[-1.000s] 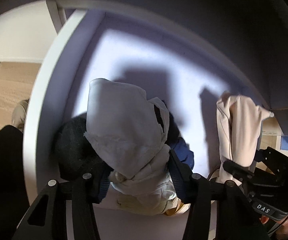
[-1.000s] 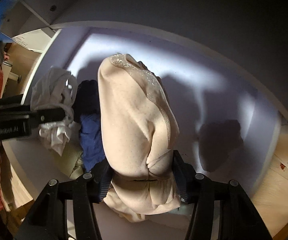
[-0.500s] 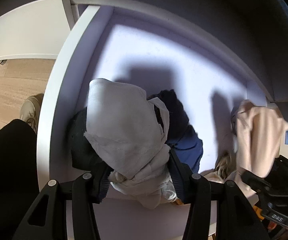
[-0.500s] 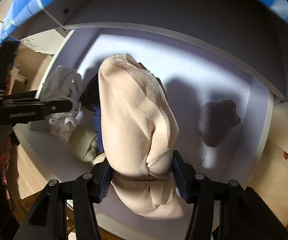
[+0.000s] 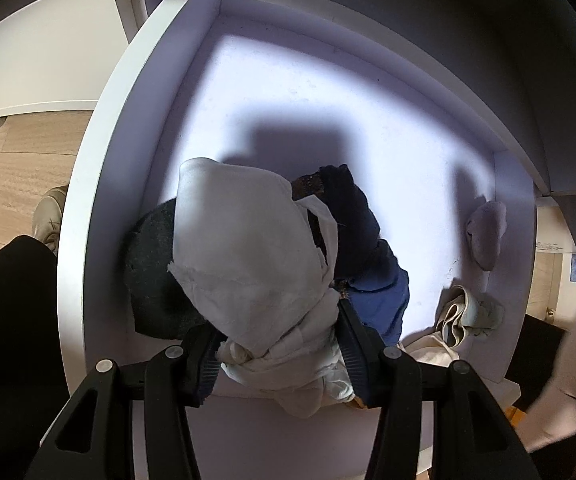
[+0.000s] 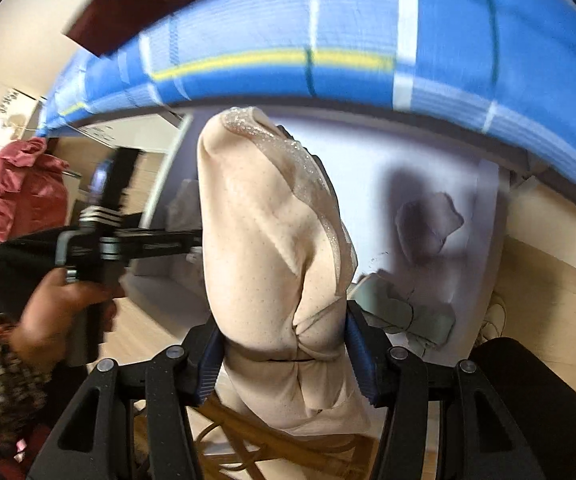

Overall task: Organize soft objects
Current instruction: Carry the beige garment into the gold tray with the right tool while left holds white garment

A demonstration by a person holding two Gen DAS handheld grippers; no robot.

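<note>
White cloth bundle [image 5: 247,264] is sitting clamped between the fingers of the left gripper [image 5: 277,344], bunched at the pads and standing up over the white shelf compartment [image 5: 99,184]; beneath and behind it a dark grey knit item [image 5: 149,276] is lying against the left wall of the compartment, with a navy and blue garment [image 5: 372,276] just beside it on the shelf floor; toward the right wall a small mauve cloth [image 5: 486,236] is lying apart, and a pale green and cream piece [image 5: 468,314] is resting near the front edge; a dark trouser leg [image 5: 3,320] and a light shoe [image 5: 49,216] are showing on the wooden floor [image 5: 11,168] at left. Right gripper [image 6: 283,354] is pinching a beige garment [image 6: 263,248] with a glittery sheer trim, fingers closed on its gathered lower part, the cloth rising above the pads and hanging below them; it is sitting out in front of the shelf, with a blue striped surface [image 6: 368,40] blurring across the top; at left a hand [image 6: 59,304] in a patterned sleeve is gripping the handle of the other tool; a red garment [image 6: 15,196] is hanging behind.
</note>
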